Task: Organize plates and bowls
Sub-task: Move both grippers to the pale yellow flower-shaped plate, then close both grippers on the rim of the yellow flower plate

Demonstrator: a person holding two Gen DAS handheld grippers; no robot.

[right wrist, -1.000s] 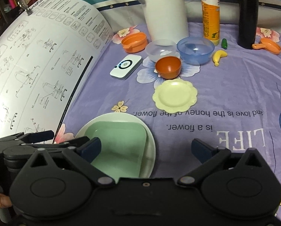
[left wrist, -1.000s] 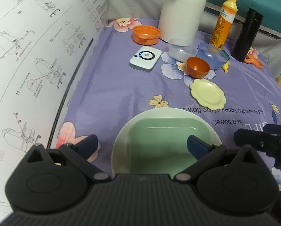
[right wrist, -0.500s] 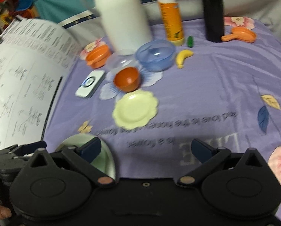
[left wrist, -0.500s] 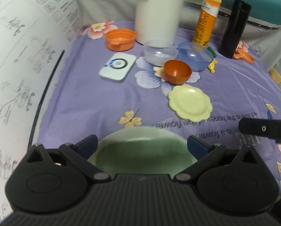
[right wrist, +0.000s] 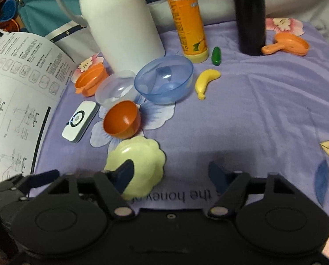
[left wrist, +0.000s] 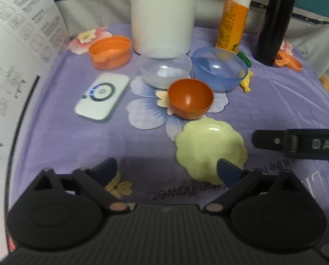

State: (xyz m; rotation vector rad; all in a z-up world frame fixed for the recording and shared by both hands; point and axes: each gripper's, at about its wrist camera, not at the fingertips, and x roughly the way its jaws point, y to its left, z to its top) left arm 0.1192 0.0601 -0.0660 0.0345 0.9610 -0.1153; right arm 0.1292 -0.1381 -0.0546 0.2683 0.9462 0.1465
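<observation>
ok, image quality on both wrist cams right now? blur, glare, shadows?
Left wrist: soft overall, white jug smeared; glare spots on the orange bowl; gripper shadow falls on the cloth. Right wrist: sharper; highlights in the blue bowl; shadow band across the cloth near the yellow plate; fisheye bends edges.

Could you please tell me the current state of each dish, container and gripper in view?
Left gripper: open, empty.
Right gripper: open, empty.
Yellow scalloped plate: flat on cloth, empty.
Orange bowl: tilted, empty.
Blue bowl: upright.
Clear bowl: upright, empty.
Orange tub: upright.
Black bottle: standing.
</observation>
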